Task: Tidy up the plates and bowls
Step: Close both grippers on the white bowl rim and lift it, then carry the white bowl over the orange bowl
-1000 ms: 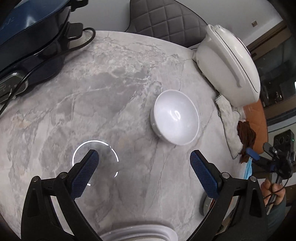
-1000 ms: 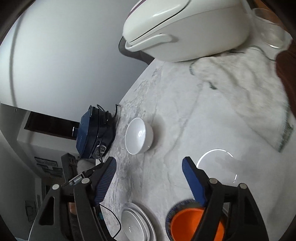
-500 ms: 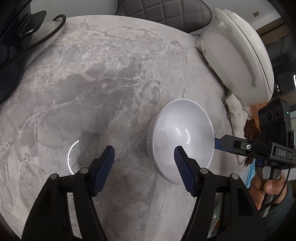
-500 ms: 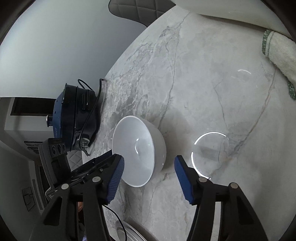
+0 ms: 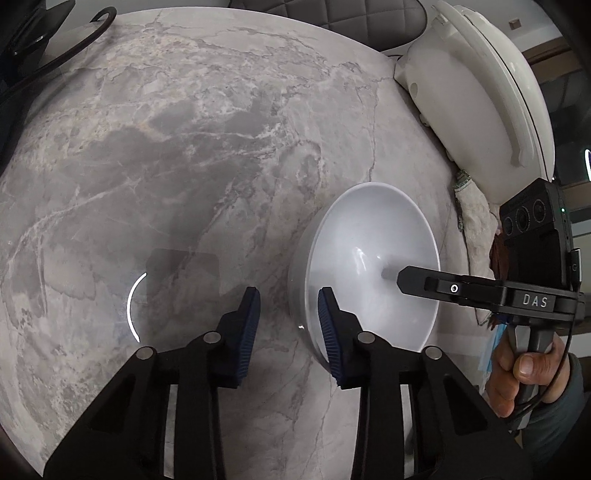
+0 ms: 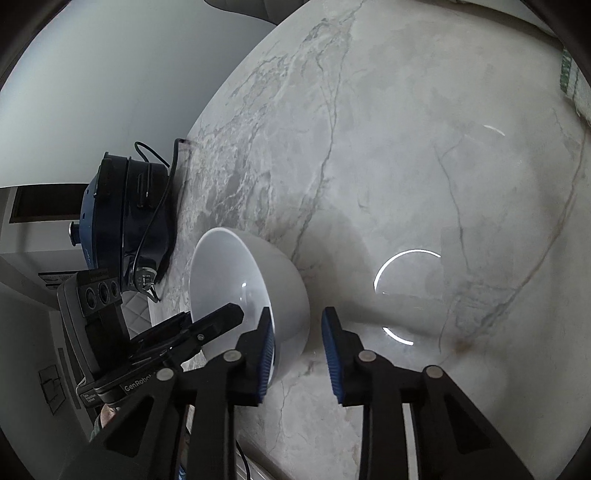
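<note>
A white bowl (image 5: 369, 258) stands upright on the grey marble table (image 5: 166, 147). My left gripper (image 5: 288, 325) straddles the bowl's near-left rim. One pad (image 5: 328, 332) is inside and the other pad (image 5: 247, 332) is outside, still a small gap off the wall, and the jaws are closing. In the right wrist view the bowl (image 6: 236, 280) has my right gripper (image 6: 295, 343) over its opposite rim. Its jaws are closing too, with the wall between them and a thin gap at the outer pad (image 6: 332, 350). A finger of the right gripper (image 5: 413, 277) reaches into the bowl.
A white rice cooker (image 5: 480, 110) and a crumpled cloth (image 5: 476, 221) lie just right of the bowl. A dark blue appliance (image 6: 122, 221) with a black cord sits at the table's far-left edge. A quilted chair back (image 5: 332, 11) stands behind the table. A hand (image 5: 524, 369) holds the right gripper's handle.
Both grippers came down onto the bowl from opposite sides and their jaws narrowed from wide apart. Each now has the bowl's rim between its pads. The bowl has stayed put.
</note>
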